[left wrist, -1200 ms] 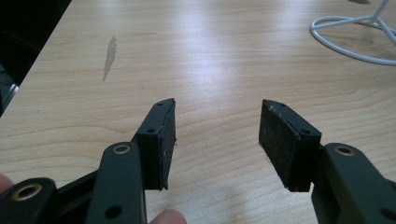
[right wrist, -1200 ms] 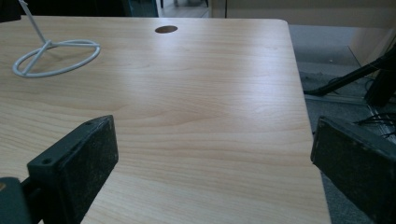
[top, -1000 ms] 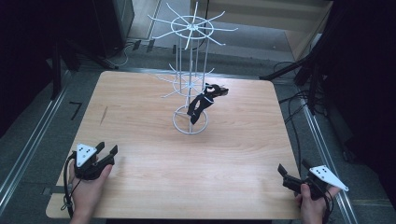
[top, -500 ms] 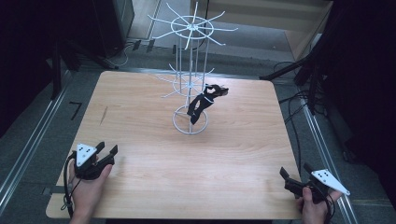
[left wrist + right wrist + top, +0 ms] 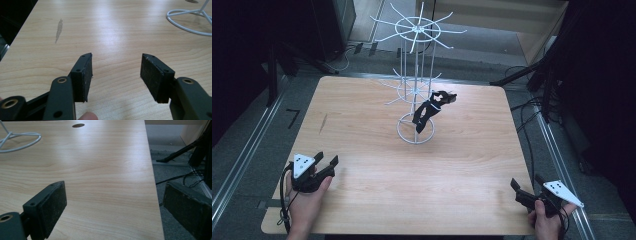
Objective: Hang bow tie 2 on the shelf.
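Left gripper (image 5: 326,161) rests at the table's (image 5: 462,165) near left corner, jaws apart and just widened, nothing between. Right gripper (image 5: 526,189) at the near right corner, released, empty. Rack (image 5: 417,90) stands centre-back, well apart.

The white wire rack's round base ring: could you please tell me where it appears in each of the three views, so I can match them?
High view: the base ring sits at table centre, under the rack's upright wires.
Left gripper view: an arc of the base ring lies at the upper right.
Right gripper view: an arc of it lies at the upper left.
Shared landmark: the wooden table.
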### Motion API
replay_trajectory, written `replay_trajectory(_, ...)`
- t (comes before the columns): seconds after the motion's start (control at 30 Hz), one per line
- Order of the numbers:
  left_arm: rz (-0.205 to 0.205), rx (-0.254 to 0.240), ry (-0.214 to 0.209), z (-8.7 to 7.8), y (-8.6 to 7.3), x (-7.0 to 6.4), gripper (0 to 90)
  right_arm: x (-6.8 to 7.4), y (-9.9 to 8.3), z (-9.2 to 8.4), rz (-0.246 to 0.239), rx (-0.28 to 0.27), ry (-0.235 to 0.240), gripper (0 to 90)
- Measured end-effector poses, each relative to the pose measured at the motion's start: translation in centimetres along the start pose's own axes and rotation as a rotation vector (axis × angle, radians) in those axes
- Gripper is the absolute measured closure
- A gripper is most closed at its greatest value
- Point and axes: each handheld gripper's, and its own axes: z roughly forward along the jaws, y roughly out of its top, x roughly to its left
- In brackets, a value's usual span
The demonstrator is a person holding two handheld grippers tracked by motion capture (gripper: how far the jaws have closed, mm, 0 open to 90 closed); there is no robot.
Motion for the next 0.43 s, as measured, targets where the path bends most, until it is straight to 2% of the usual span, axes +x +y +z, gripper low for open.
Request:
replay_trajectory(0.17, 0.017, -0.003, 0.020, -0.01, -0.02, -0.25, 24.8, -0.05, 0.00, 0.06, 0.001, 0.006, 0.005, 5.5)
replay_trajectory(0.27, 0.039, 0.003, 0.026, -0.01, -0.03, -0.39, 17.3, 0.01, -0.02, 0.05, 0.001, 0.008, 0.004, 5.8)
replay_trajectory(0.37, 0.057, 0.010, 0.027, 0.03, -0.03, -0.56, 15.5, 0.02, -0.02, 0.09, -0.001, 0.010, 0.001, 6.9)
replay_trajectory(0.43, 0.056, 0.016, 0.027, 0.11, 0.00, -0.58, 15.2, 0.01, -0.01, 0.14, -0.001, 0.012, -0.006, 8.9)
